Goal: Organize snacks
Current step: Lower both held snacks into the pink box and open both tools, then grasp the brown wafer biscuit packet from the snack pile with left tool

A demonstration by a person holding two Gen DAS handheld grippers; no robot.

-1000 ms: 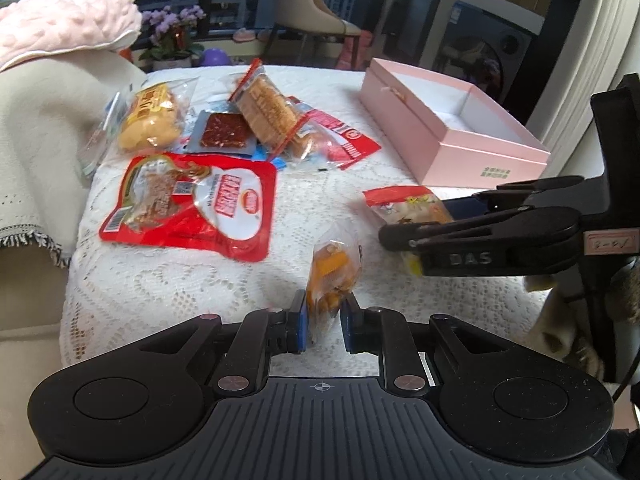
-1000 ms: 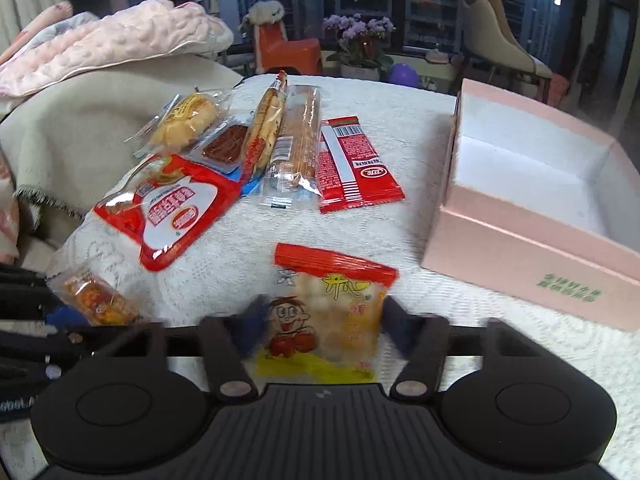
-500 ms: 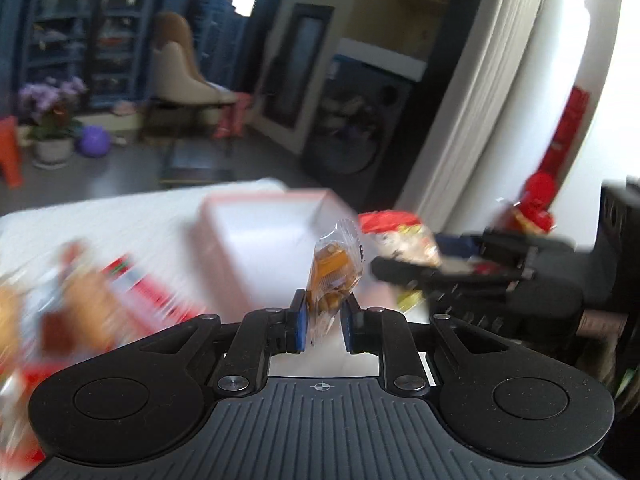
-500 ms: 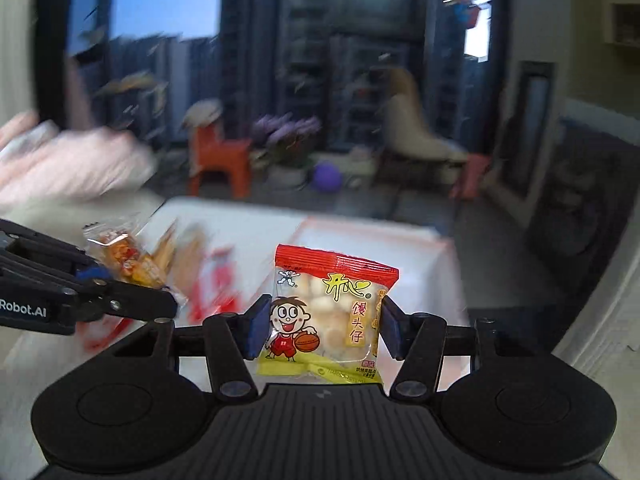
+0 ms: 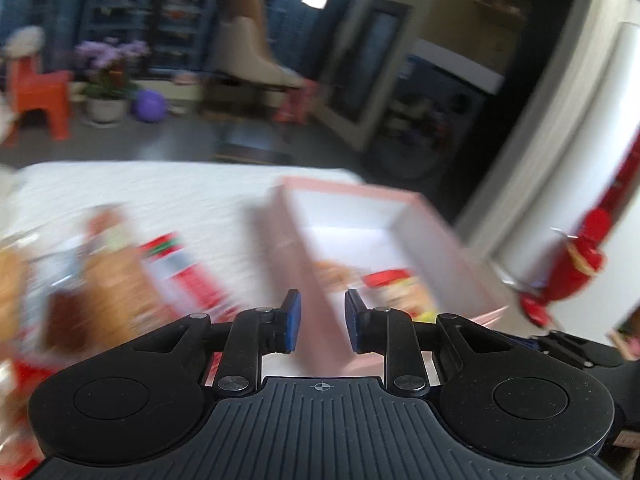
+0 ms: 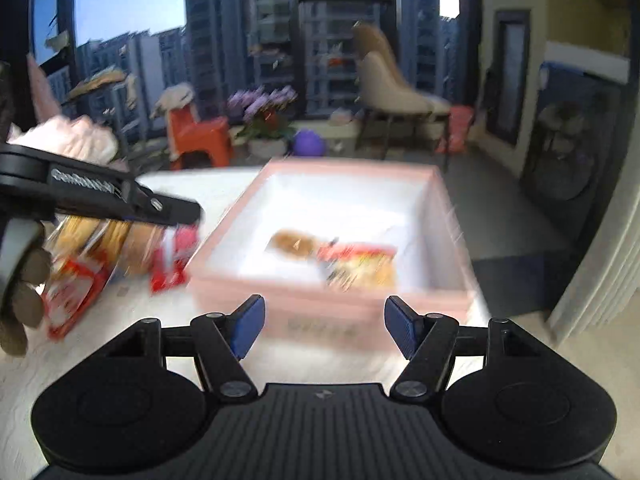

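White lace tablecloth [image 6: 120, 360] holds an open pink box [image 6: 328, 312]. Inside the box lie two snack packets, an orange one [image 6: 294, 242] and a red and yellow one [image 6: 362, 266]. Left gripper [image 5: 320, 318] and right gripper [image 6: 324, 326] are both opening, nothing between their jaws. More snacks [image 6: 120, 256] lie left of the box
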